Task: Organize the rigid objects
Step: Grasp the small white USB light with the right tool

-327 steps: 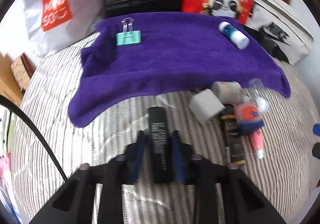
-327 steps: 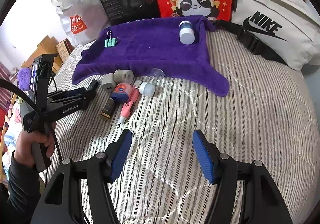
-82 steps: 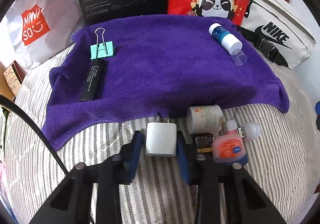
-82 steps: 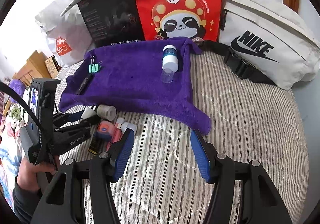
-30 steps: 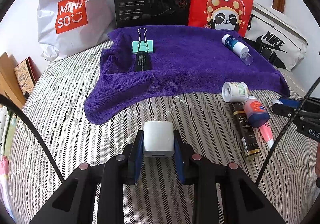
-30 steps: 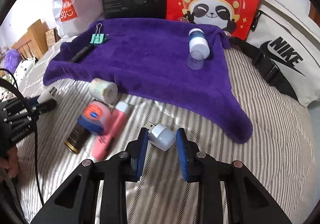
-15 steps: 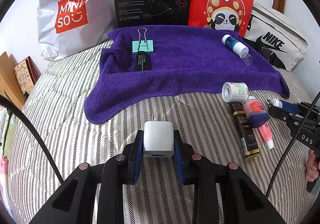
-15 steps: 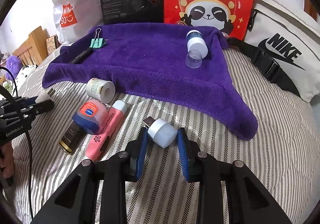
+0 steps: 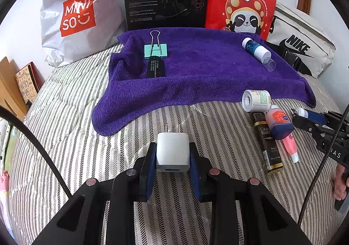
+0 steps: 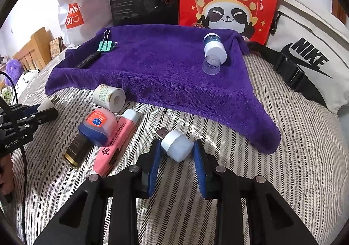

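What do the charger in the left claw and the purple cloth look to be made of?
Charger: likely hard plastic, smooth white shell with rounded edges and a soft sheen, metal prongs at its far end. Cloth: soft terry or microfibre, going by its fuzzy matte nap and the way it drapes and folds on the bed.

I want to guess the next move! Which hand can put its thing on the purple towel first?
Probably the right. The right gripper holds the USB light beside the purple towel's near edge; the left gripper, gripping the white charger, sits farther back on the bedspread.
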